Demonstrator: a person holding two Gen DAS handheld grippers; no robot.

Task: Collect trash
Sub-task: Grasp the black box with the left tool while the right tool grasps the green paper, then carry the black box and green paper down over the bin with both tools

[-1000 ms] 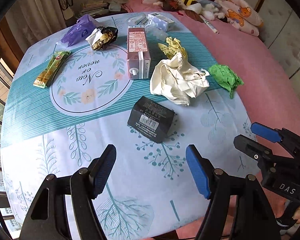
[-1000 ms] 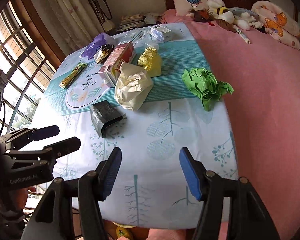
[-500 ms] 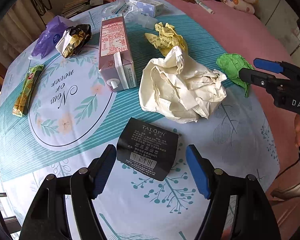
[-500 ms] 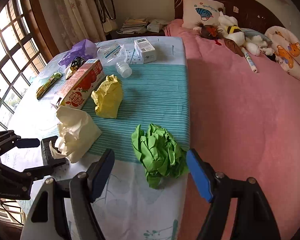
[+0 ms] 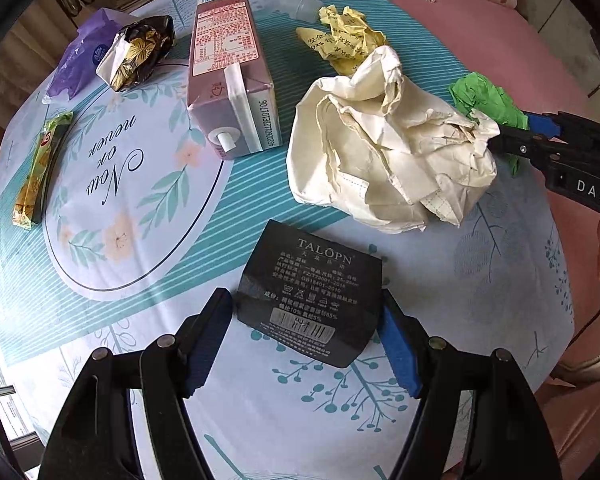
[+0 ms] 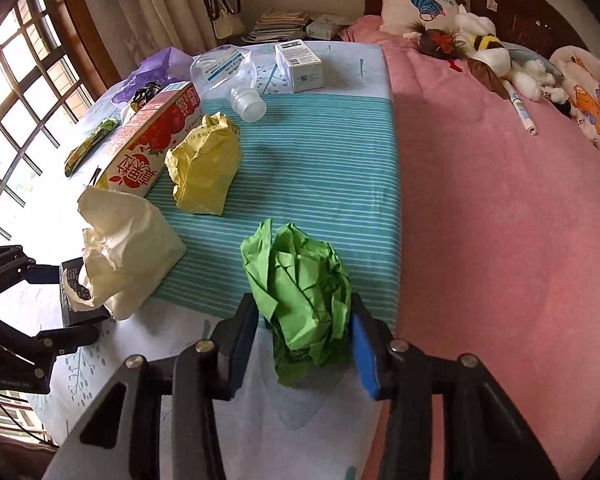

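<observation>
In the left wrist view, the left gripper (image 5: 306,332) is straddling the black box (image 5: 310,294), its blue pads lying against or just beside the box's two near edges. Whether they are already pressing I cannot tell. The box is lying flat on the tablecloth (image 5: 480,320), just nearside of the cream paper wad (image 5: 384,152), so it is the nearest piece to take. Left of that wad a milk carton (image 5: 228,76) is lying on its side.

In the right wrist view, the right gripper (image 6: 304,344) is bracketing the green paper ball (image 6: 300,300), fingers narrowed onto its flanks, apparently pinching it, because loose crumpled paper needs squeezing. The ball is sitting right of the cream wad (image 6: 128,244), by the cloth's edge.
</observation>
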